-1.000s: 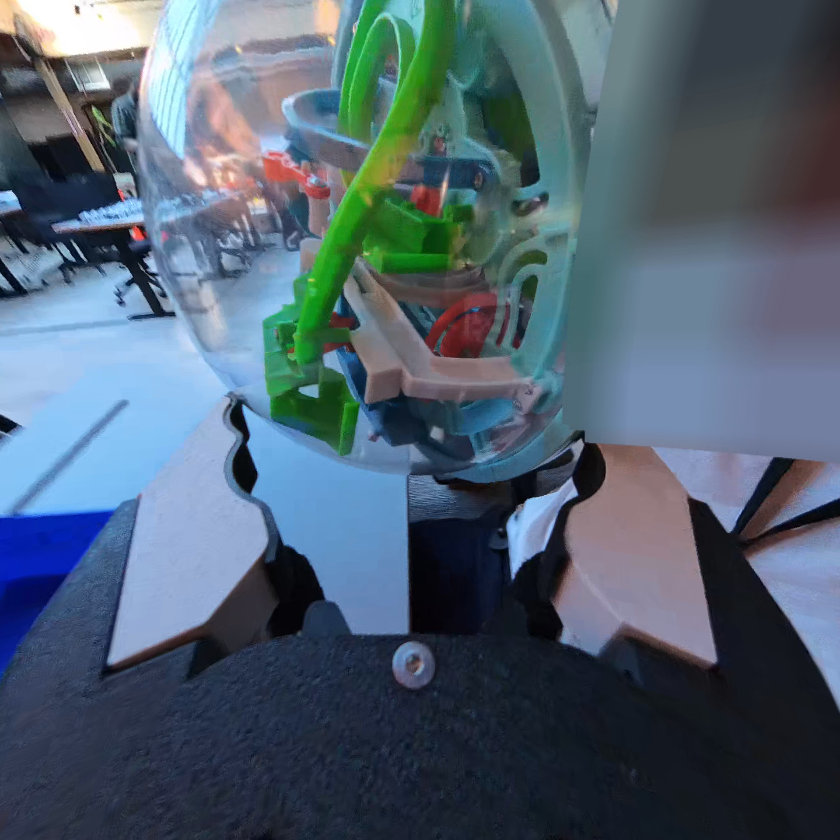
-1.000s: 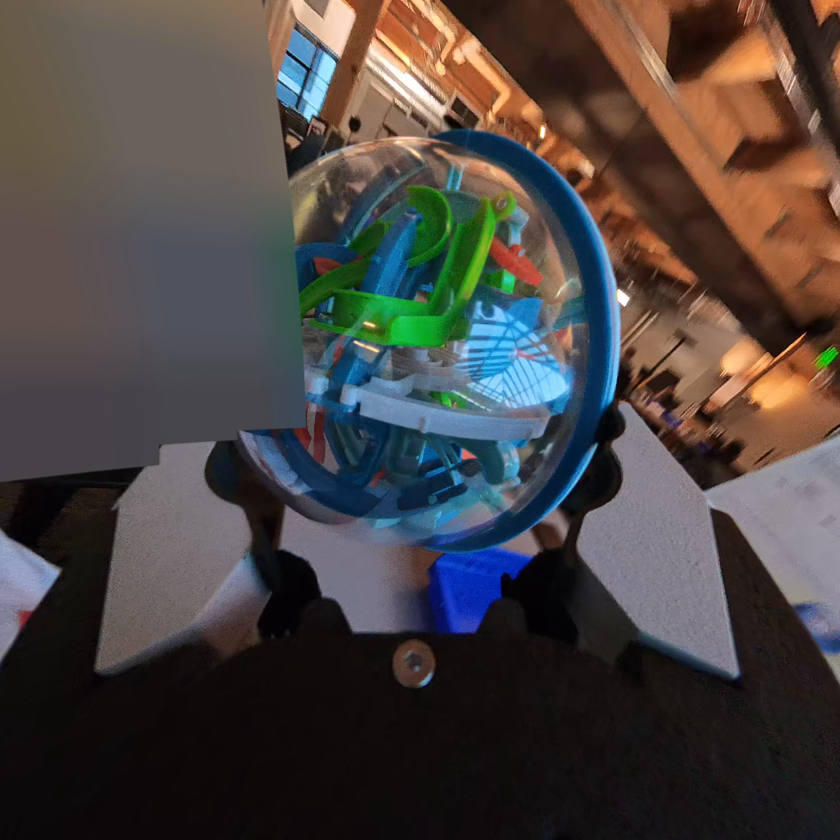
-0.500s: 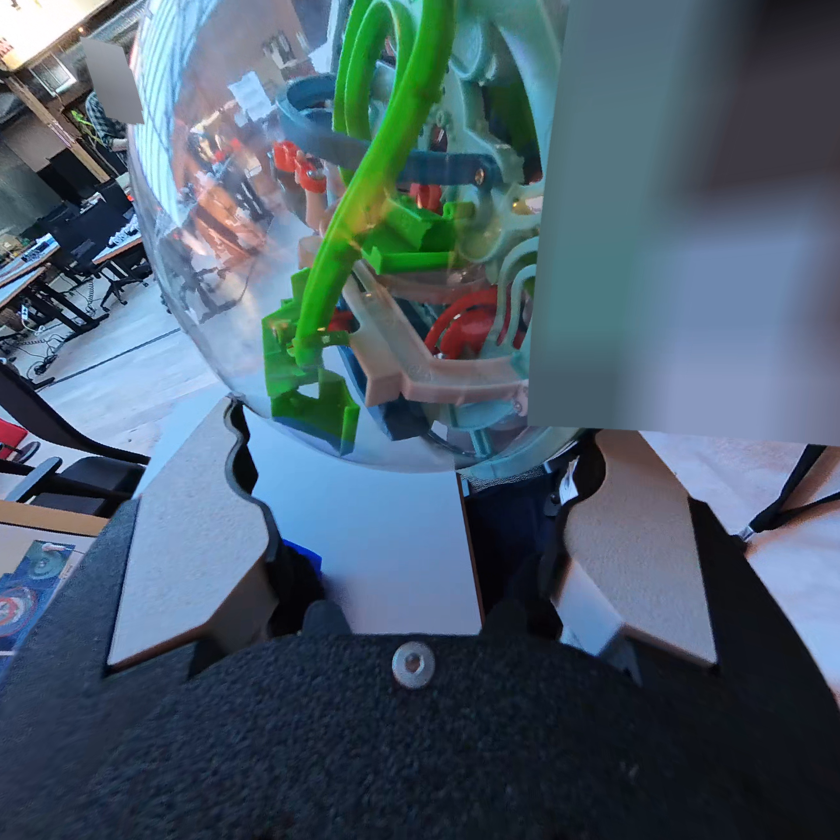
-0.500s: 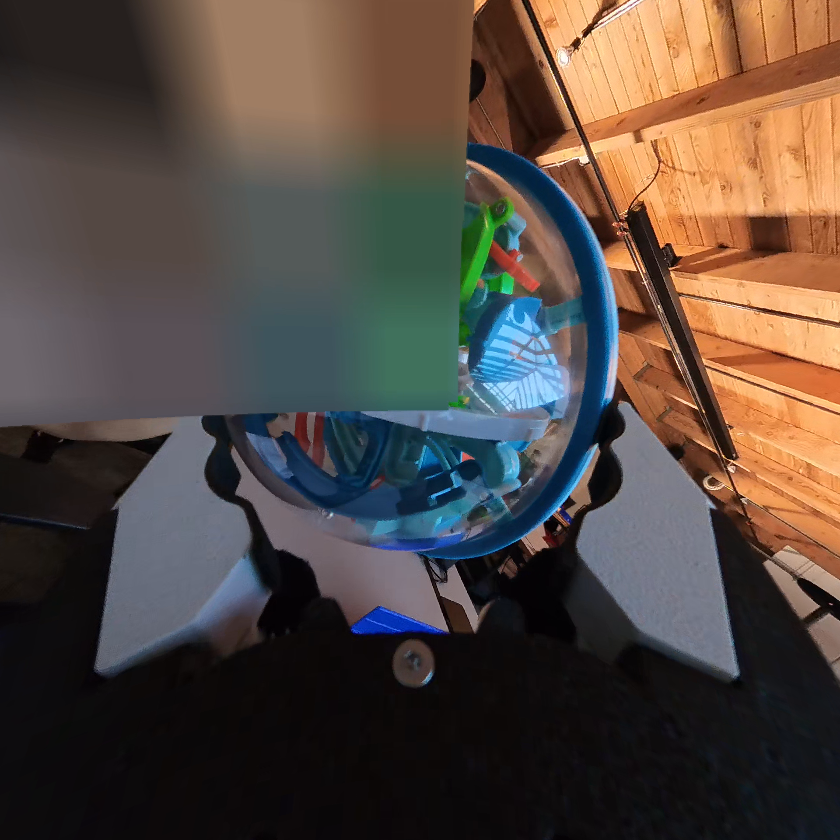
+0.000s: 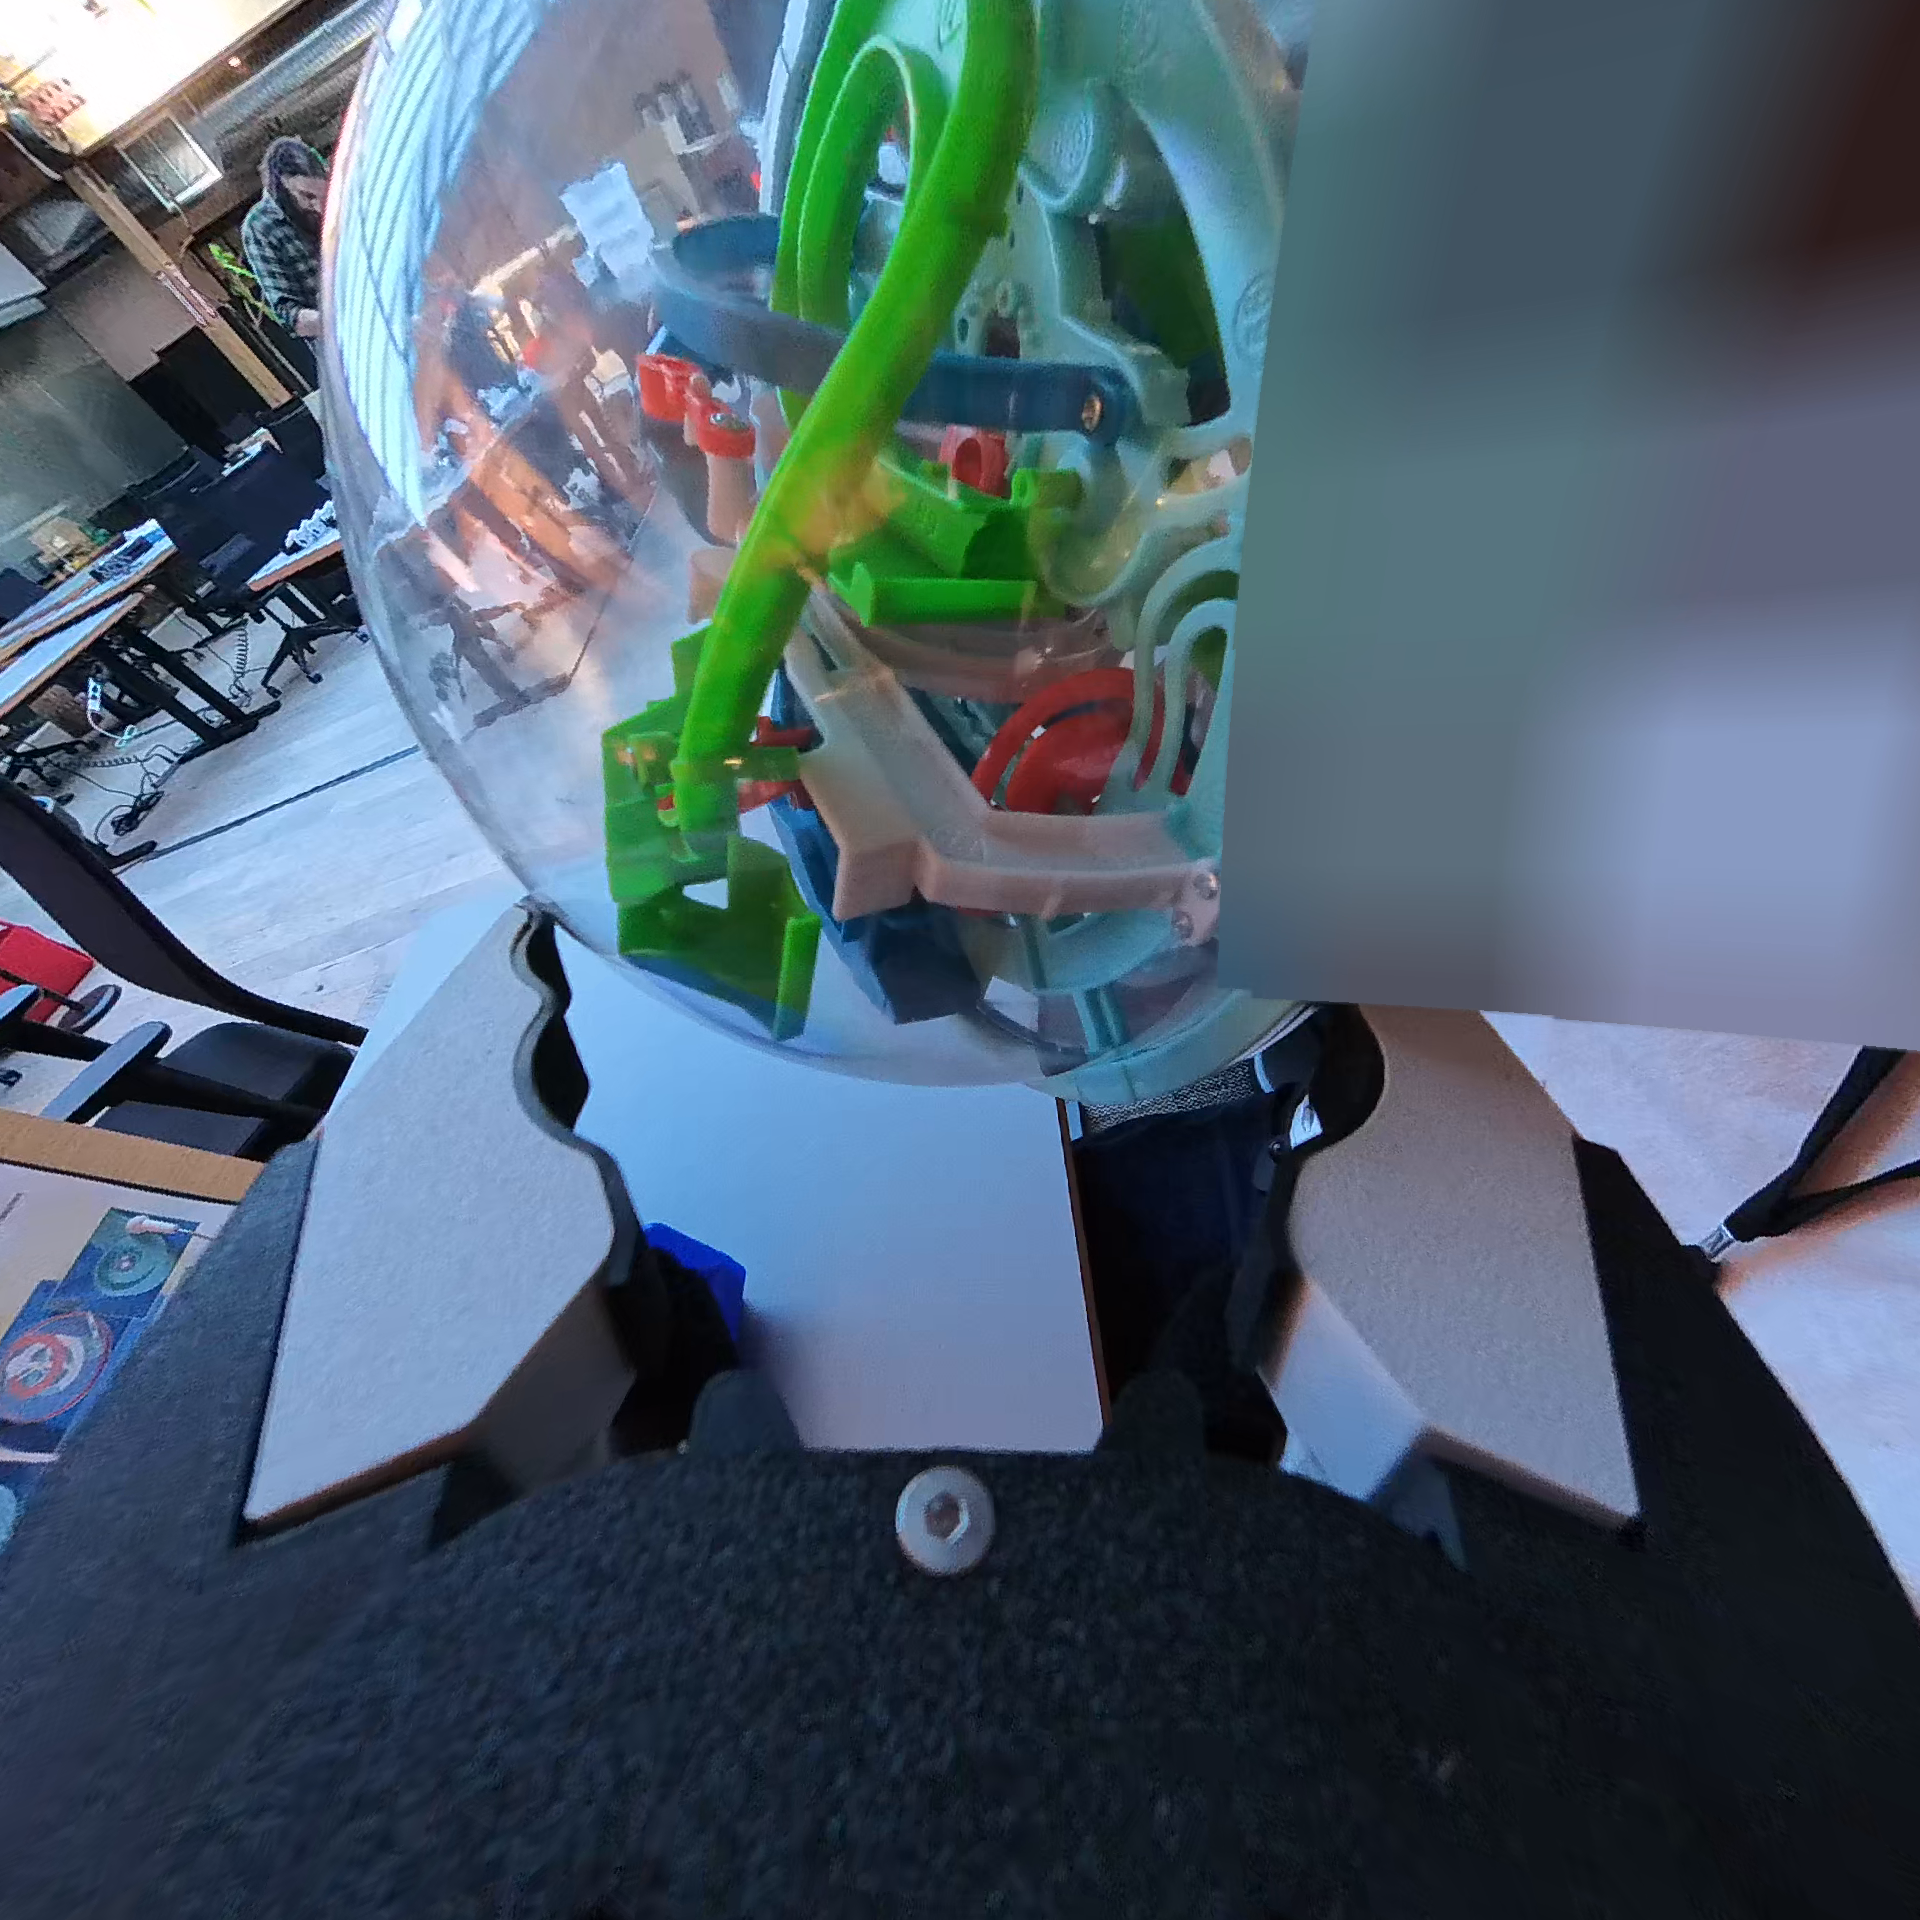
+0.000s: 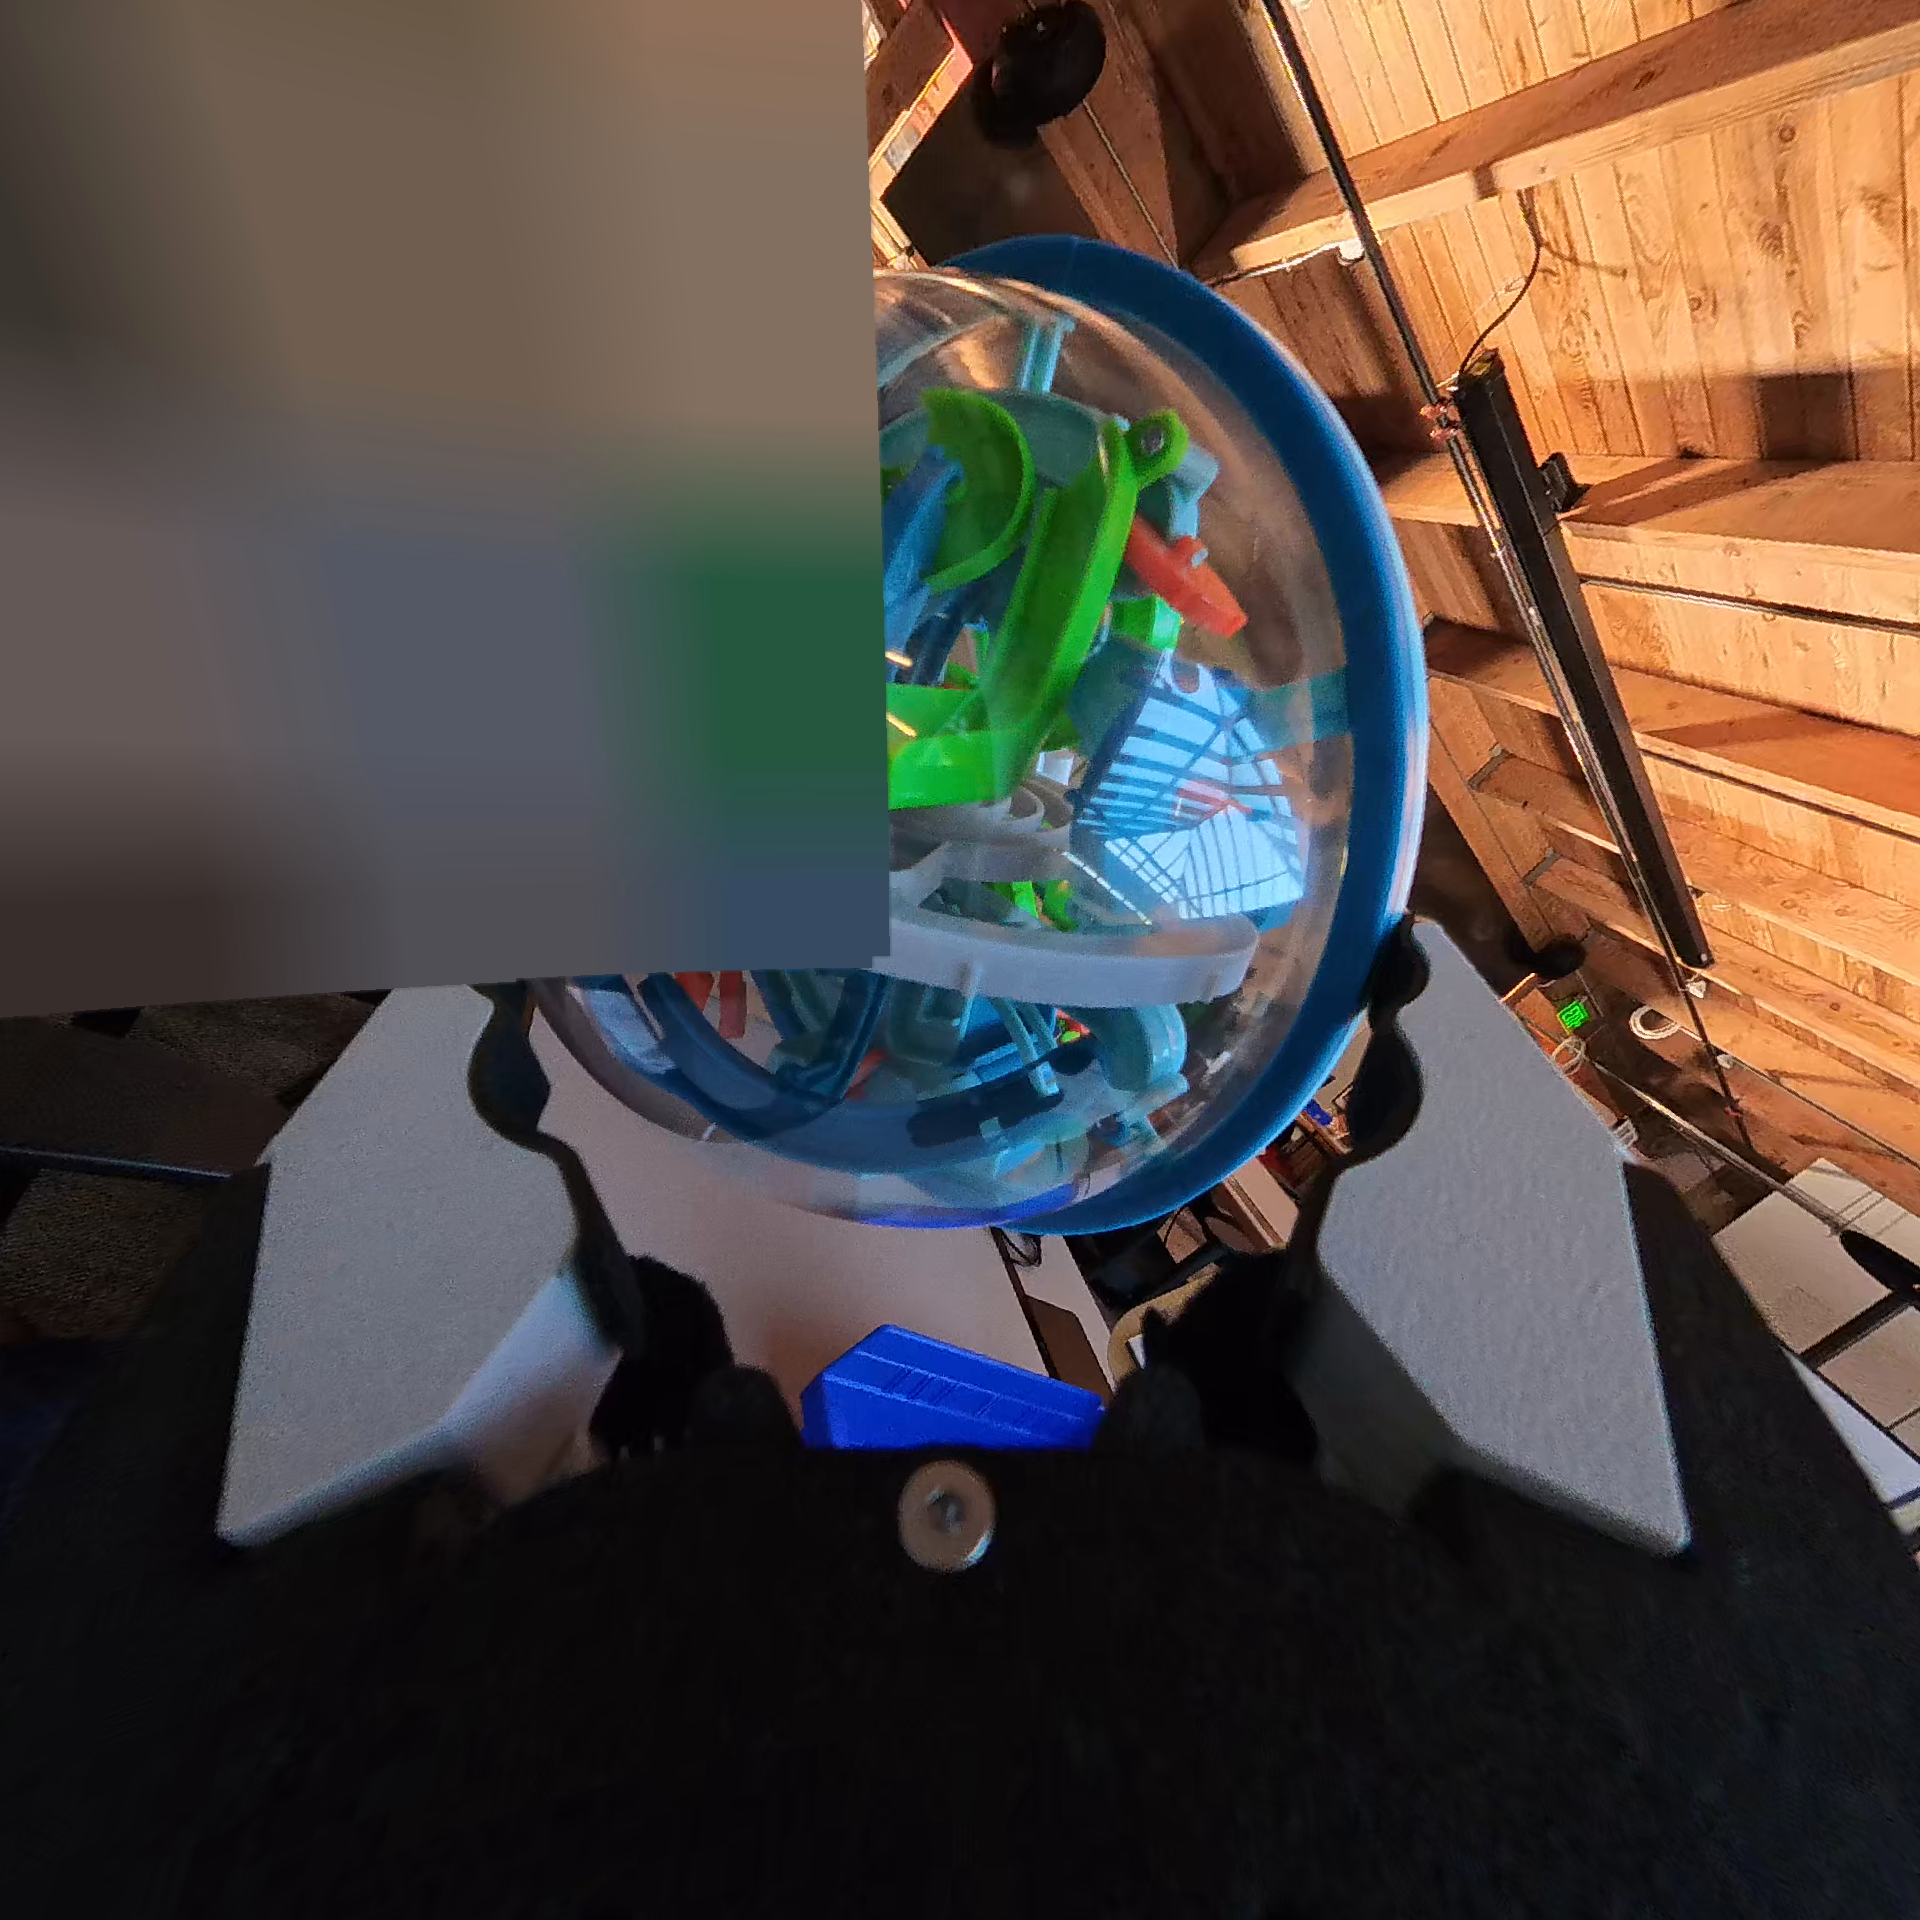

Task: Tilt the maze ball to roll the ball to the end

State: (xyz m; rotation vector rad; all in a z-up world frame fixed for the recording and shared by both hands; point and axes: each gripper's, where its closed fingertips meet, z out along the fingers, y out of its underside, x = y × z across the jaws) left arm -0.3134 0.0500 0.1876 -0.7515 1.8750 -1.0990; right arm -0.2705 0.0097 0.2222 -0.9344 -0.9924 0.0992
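Claws grip the maze ball [image 5: 831, 582] from two sides, aloft over the white table [image 5: 862, 1226]. Left claw [image 5: 945, 997] and right claw [image 6: 956, 1018] are both spread wide, fingertips pressed on the clear shell, the right fingertip [image 6: 1392, 997] against its blue rim [image 6: 1382, 665]. Small ball inside: cannot tell where.

The maze ball [image 5: 790, 582] is a clear sphere packed with green, blue, red and beige tracks. It's up above the white table [image 5: 883, 1247], blue rim [image 6: 1371, 665] tilted.
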